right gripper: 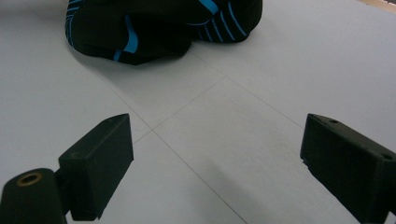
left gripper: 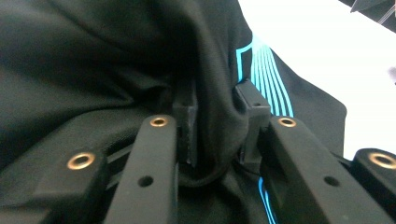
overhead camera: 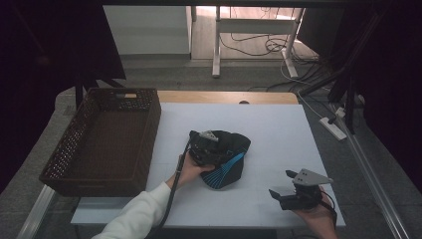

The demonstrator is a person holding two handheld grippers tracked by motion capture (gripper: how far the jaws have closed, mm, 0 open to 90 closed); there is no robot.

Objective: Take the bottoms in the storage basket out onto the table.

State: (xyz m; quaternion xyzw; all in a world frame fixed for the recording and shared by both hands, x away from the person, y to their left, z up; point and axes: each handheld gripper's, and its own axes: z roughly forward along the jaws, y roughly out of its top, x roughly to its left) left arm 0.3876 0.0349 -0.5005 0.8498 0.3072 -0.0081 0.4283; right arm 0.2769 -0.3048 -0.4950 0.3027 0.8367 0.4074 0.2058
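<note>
A: Where is the black cap (overhead camera: 226, 159) with the blue stripes?

B: Near the middle of the white worktop (overhead camera: 278, 134), slightly toward six o'clock in the high view; its blue-striped part points toward five o'clock, and it lies crumpled rather than holding its shape.

A: And the left tongs (overhead camera: 205, 147)?

B: On the cap's nine o'clock side, held by the person's left hand (overhead camera: 188, 172) in a white sleeve (overhead camera: 137, 214); in the left gripper view the left tongs (left gripper: 217, 126) are clamped on a fold of the cap's black fabric (left gripper: 215, 116), which is bunched between the two pads and bulges out below them; the blue lines run past at one o'clock of the pinch.

A: The right tongs (overhead camera: 284, 185)?

B: Toward five o'clock of the cap and well apart from it, near the worktop's front edge, in the person's right hand (overhead camera: 318, 216); the jaws stand wide apart with nothing between them; the right gripper view shows bare worktop (right gripper: 224, 140) between the jaws, with the cap (right gripper: 159, 28) lying off at eleven o'clock.

A: Anything else on the worktop?

B: A dark woven basket (overhead camera: 74, 149) along the nine o'clock side, near the cap but not touching it.
</note>
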